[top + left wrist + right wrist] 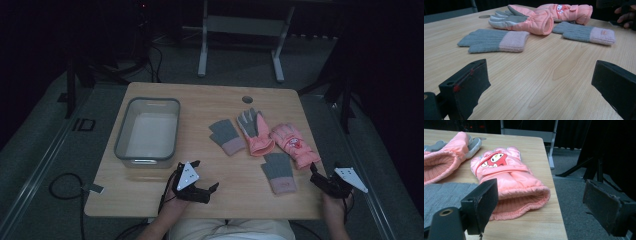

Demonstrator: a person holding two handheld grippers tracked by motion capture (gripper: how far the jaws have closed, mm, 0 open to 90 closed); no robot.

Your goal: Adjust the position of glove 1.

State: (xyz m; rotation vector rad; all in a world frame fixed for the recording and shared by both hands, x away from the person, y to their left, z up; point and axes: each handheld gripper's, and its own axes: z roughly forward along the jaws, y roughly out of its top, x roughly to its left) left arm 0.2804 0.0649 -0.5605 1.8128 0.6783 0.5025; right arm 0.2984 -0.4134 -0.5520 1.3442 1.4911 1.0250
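on the light wooden table (150, 195) four gloves lie in a loose cluster right of centre. the left gripper (199, 186) sits at about 6 o'clock near the front edge, its jaws spread wide with nothing between them, only bare wood. the right gripper (320, 181) hangs at roughly 4 o'clock by the table's front right corner, jaws also wide and empty, aimed at the cuff of the pink padded glove with a cartoon patch (506, 177), which lies near the right edge just ahead of it, fingers pointing away. beside that one, toward the centre, rests a second pink padded glove with grey palm and fingers (256, 131), touching its mate. a grey knitted glove with a pale pink cuff (227, 136) lies at the cluster's 9 o'clock side, and another grey knitted glove with a pink cuff (279, 172) lies at its 6 o'clock side, just beside the right gripper. a clear rectangular plastic bin with a grey rim (120, 140) stands at the table's 9 o'clock, well apart from the gloves.
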